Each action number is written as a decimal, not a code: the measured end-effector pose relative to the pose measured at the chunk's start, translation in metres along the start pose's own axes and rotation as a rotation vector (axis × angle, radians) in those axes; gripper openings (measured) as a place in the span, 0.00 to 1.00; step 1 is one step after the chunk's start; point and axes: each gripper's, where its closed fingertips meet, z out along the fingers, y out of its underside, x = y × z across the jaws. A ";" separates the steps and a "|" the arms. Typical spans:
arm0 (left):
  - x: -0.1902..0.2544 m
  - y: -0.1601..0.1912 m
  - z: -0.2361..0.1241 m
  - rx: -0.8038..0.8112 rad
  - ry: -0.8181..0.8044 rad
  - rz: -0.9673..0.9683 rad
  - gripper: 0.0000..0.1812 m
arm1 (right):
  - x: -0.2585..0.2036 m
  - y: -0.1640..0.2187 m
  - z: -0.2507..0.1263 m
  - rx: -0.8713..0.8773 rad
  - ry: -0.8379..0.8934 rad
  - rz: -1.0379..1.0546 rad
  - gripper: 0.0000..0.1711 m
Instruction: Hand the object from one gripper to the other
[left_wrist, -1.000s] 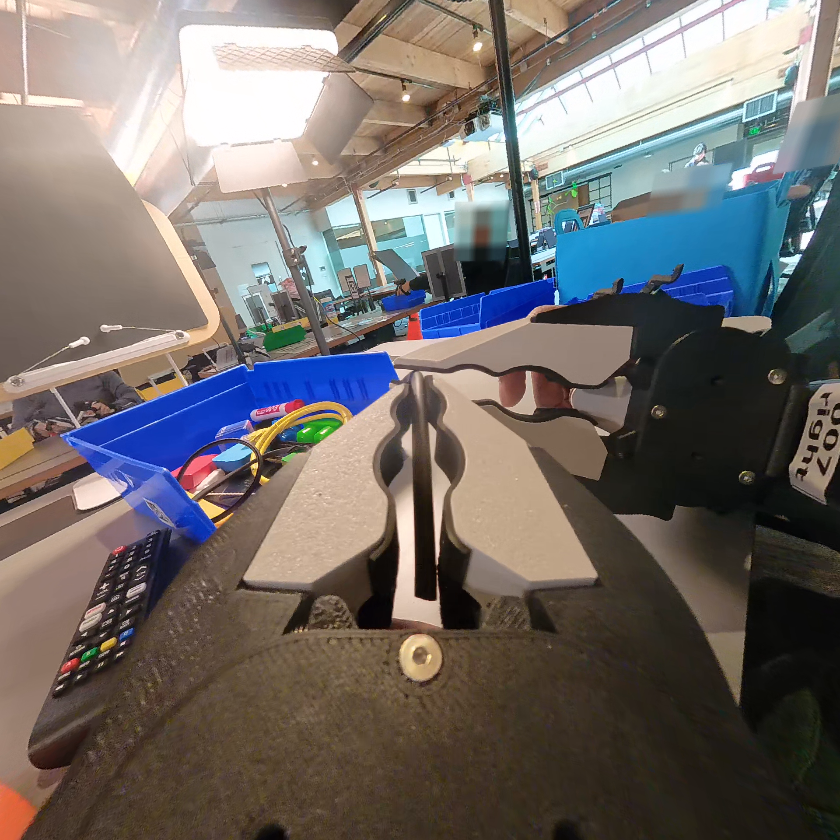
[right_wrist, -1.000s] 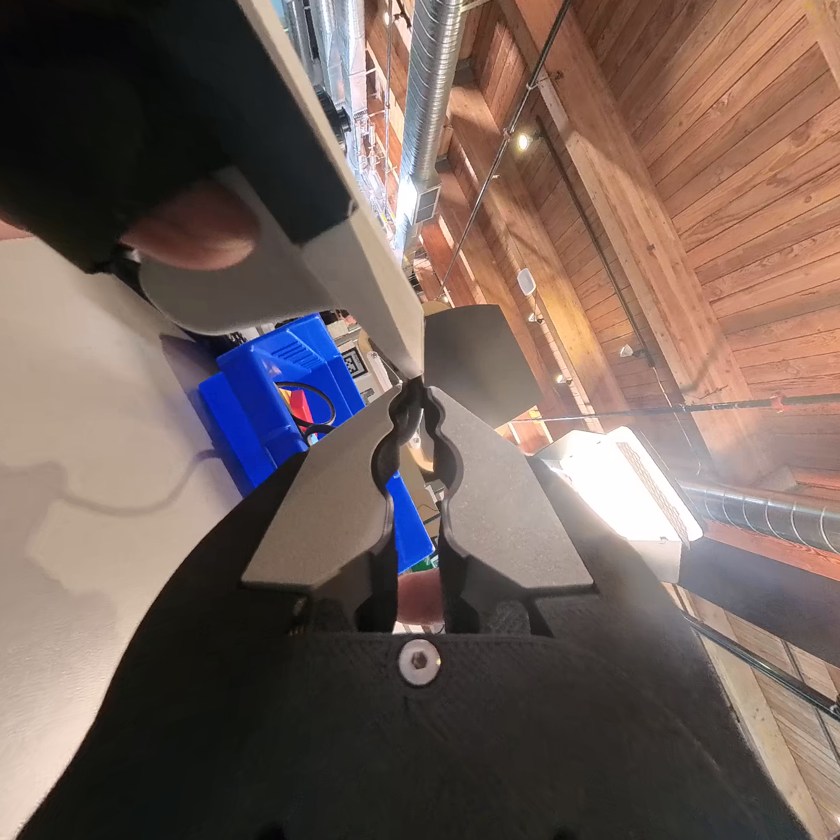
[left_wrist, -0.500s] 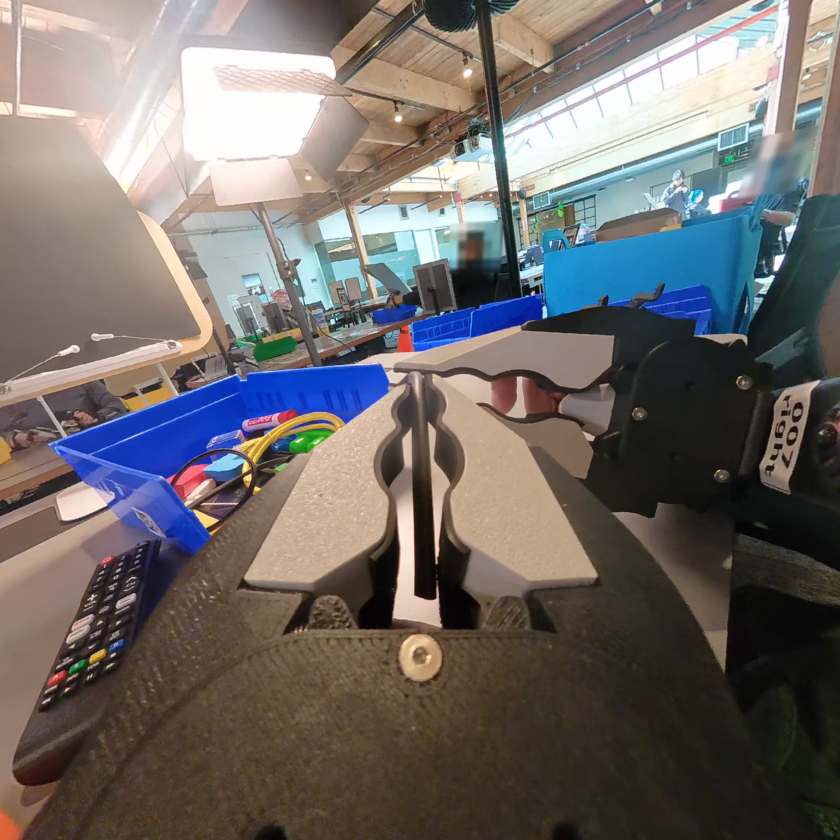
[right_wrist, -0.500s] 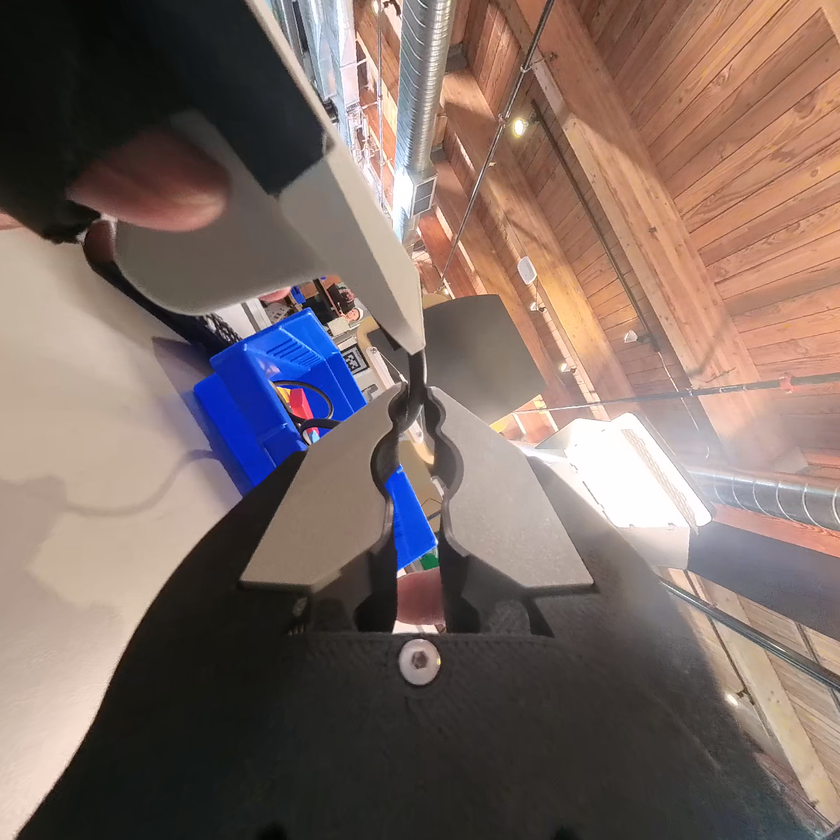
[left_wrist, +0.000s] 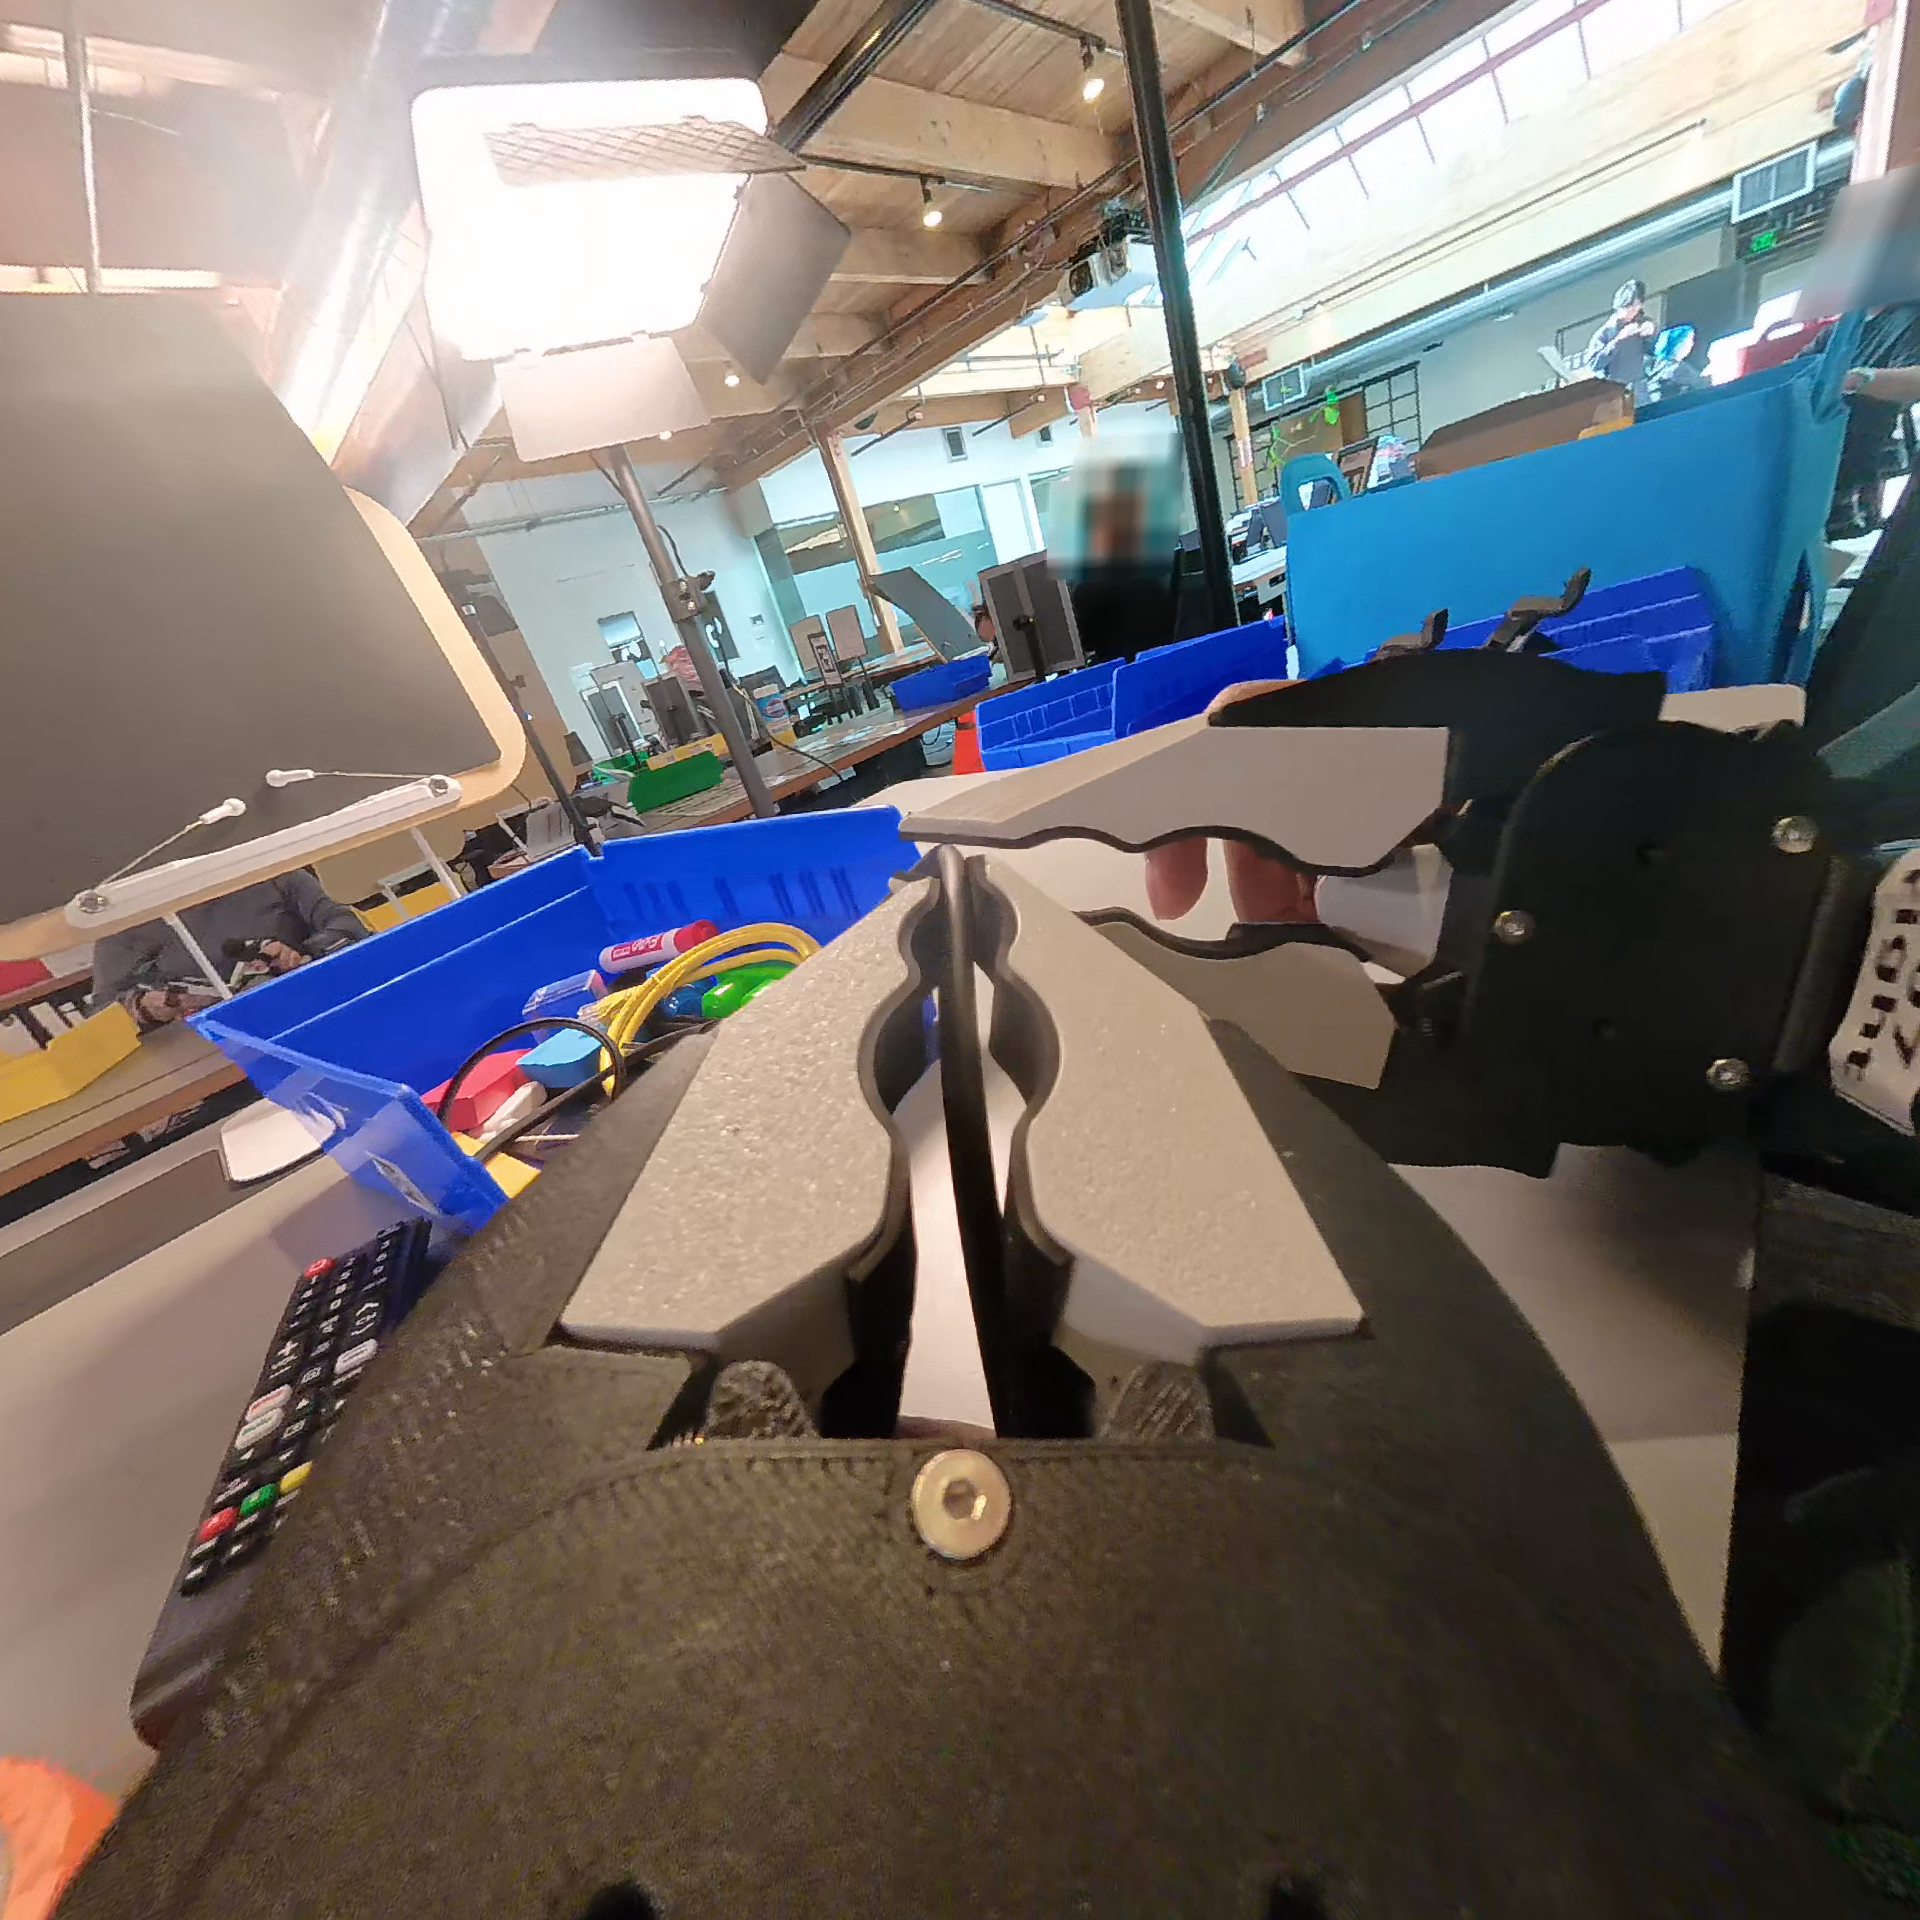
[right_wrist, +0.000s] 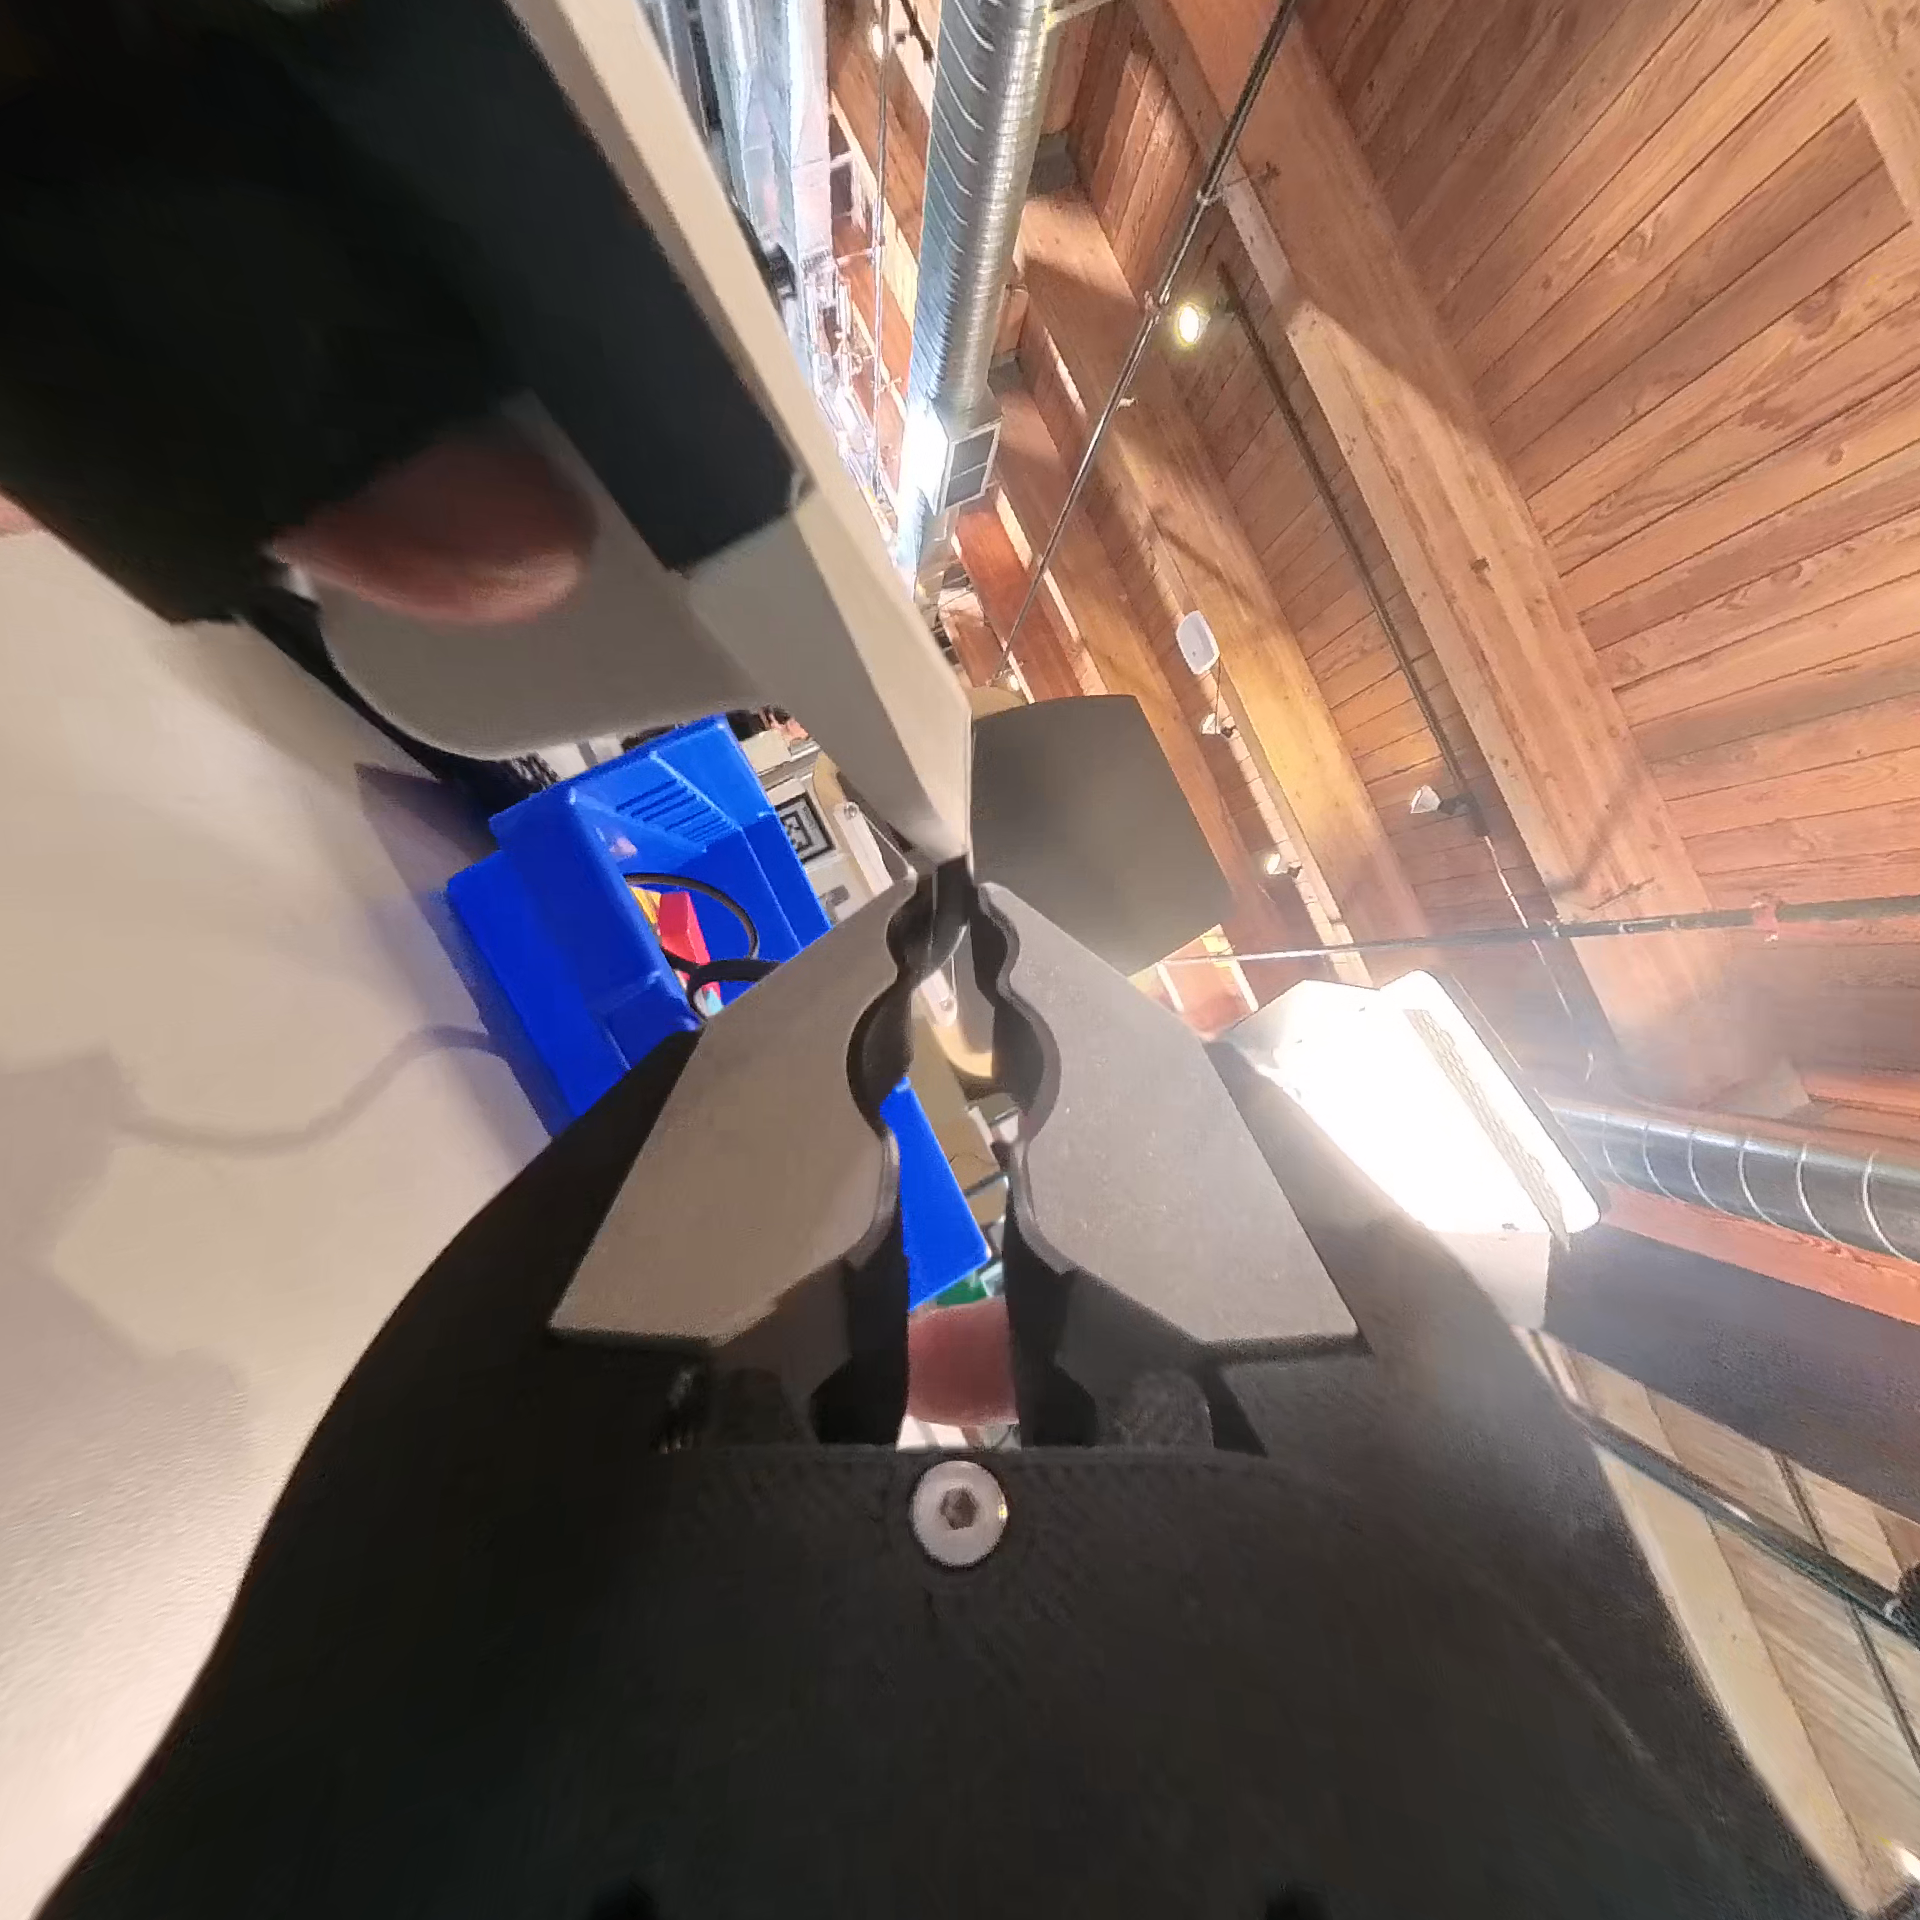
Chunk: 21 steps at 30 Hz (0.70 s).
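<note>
A thin black strip (left_wrist: 971, 1143) runs lengthwise between the fingers of my left gripper (left_wrist: 948, 883), which is shut on it. My right gripper (left_wrist: 940, 847) comes in from the right, turned on its side, and its tips meet the far end of the strip just past the left gripper's tips. In the right wrist view my right gripper (right_wrist: 943, 906) is closed on that black end (right_wrist: 938, 925). The left gripper's pale fingers (right_wrist: 810, 644) reach in from the upper left, tip to tip with it. Both are held above the white table (left_wrist: 1558, 1299).
A blue bin (left_wrist: 436, 997) with cables, markers and small parts stands to the left. A black remote (left_wrist: 301, 1403) lies in front of it. More blue bins (left_wrist: 1091, 707) stand behind. A bright light panel (left_wrist: 582, 218) hangs overhead. People sit in the background. Less than 4 cm separates the two grippers' tips.
Both grippers stay closed on the strip, tip to tip. They have only wobbled slightly together; the background shifts a little in both views.
</note>
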 end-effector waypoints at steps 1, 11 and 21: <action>0.001 -0.001 0.000 0.007 0.004 0.000 0.02 | 0.001 0.002 0.001 -0.009 -0.001 0.007 0.04; 0.003 0.001 0.002 0.001 -0.001 0.011 0.12 | 0.005 0.006 0.001 -0.028 0.020 0.000 0.03; 0.000 0.004 0.003 -0.017 -0.037 0.048 0.16 | 0.019 0.015 0.002 -0.054 0.060 0.094 0.03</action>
